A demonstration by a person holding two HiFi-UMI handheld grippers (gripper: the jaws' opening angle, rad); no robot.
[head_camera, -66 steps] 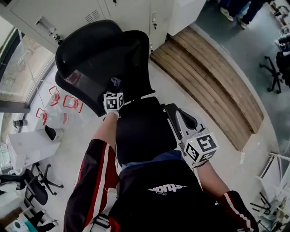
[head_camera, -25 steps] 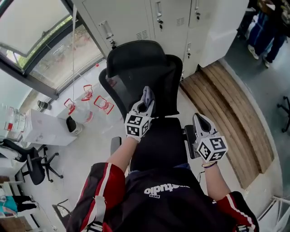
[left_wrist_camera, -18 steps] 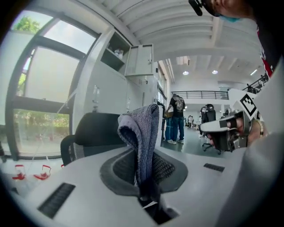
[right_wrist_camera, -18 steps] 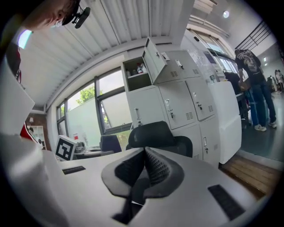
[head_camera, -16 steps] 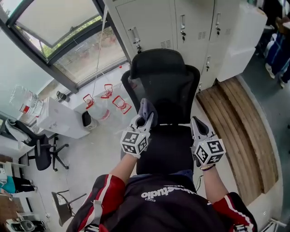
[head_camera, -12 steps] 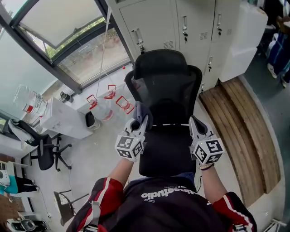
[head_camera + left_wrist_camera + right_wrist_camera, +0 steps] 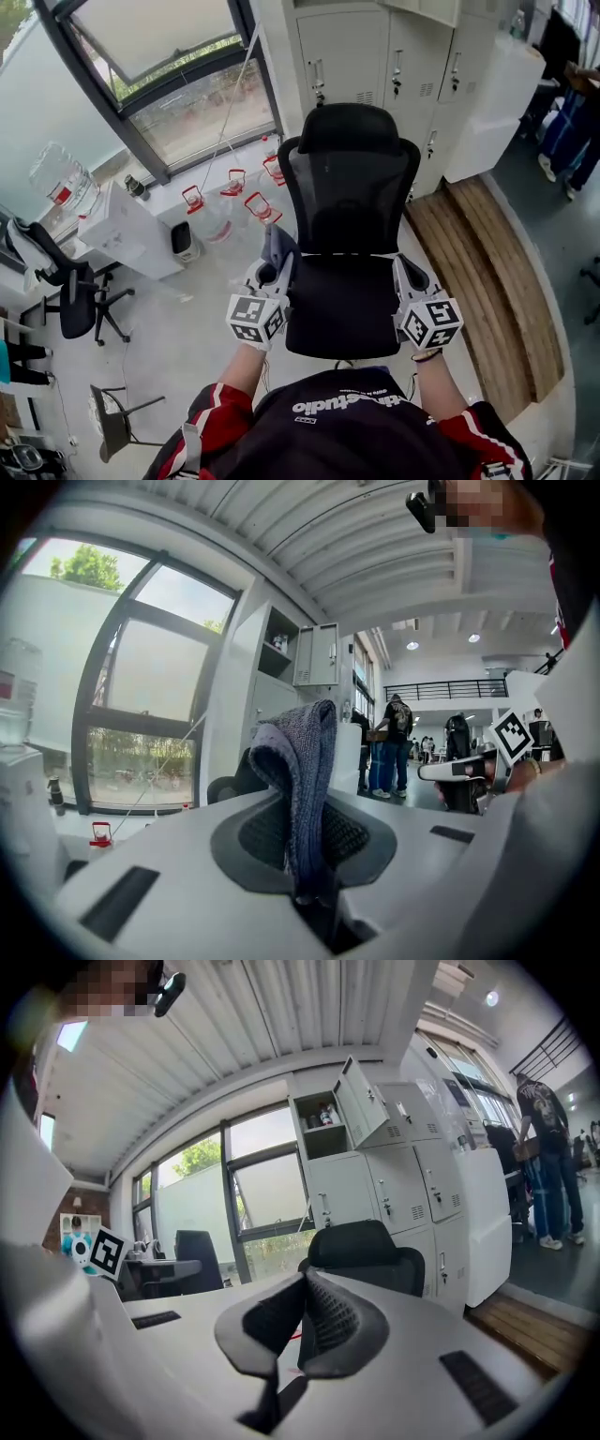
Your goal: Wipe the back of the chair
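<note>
A black office chair stands before me, its mesh back point(image 7: 352, 192) facing me above the seat point(image 7: 342, 305). My left gripper point(image 7: 277, 261) hovers at the seat's left edge, shut on a grey-blue cloth point(image 7: 278, 244) and off the backrest. In the left gripper view the cloth point(image 7: 298, 761) stands folded upright out of the shut left gripper point(image 7: 307, 841). My right gripper point(image 7: 404, 265) is at the seat's right edge. In the right gripper view the right gripper point(image 7: 302, 1314) has its pads pressed together on nothing, and the chair point(image 7: 367, 1251) shows beyond.
White lockers point(image 7: 394, 47) line the wall behind the chair. Water jugs with red handles point(image 7: 234, 187) sit on the floor at its left, near a white box point(image 7: 127, 234) and another black chair point(image 7: 70, 291). A wooden platform point(image 7: 483, 258) runs along the right. People point(image 7: 398, 742) stand far off.
The view has pulled back from the chair. The left gripper with the cloth came off the backrest, down to the seat's left side. The right gripper stayed by the seat's right edge.
</note>
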